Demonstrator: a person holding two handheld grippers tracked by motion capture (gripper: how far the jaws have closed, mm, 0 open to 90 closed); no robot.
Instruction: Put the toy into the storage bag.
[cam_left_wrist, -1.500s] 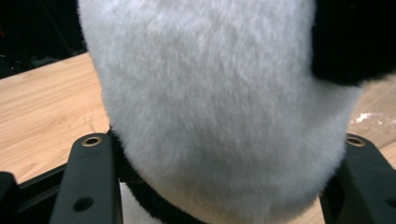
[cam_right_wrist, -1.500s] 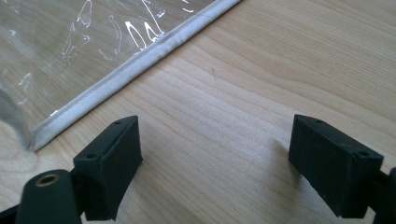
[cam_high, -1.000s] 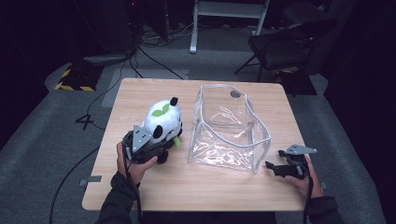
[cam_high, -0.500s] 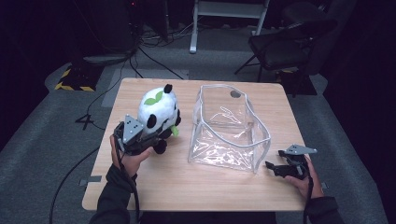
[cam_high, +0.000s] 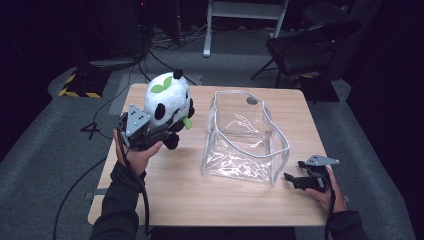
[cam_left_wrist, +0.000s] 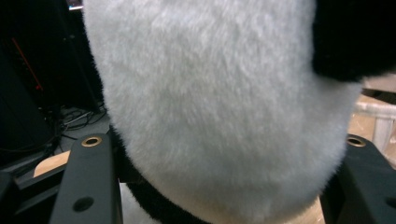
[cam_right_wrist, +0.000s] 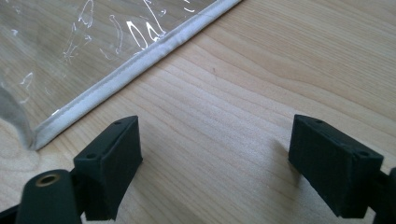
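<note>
1. Fingers of the left gripper (cam_high: 159, 131) are clamped on the plush panda (cam_high: 167, 102), one black jaw at each side of its white body in the left gripper view (cam_left_wrist: 219, 107); the toy is held off the table (cam_high: 200, 200), over its far-left part.
2. Fingers of the right gripper (cam_high: 296, 181) stand wide with nothing between them, resting low at the table's near-right edge; in the right gripper view (cam_right_wrist: 215, 163) bare wood lies between the pads.
3. Step in hand, as I judge it: carrying the panda toward the clear bag (cam_high: 245, 140), which stands open-topped just right of the toy.
4. Next move calls for lifting above the bag's white rim, travelling right, then lowering inside.
5. Room: open air between toy and bag; the soft rim may fold if brushed, and the right gripper, near the bag's near-right corner (cam_right_wrist: 44, 133), could steady it.
</note>
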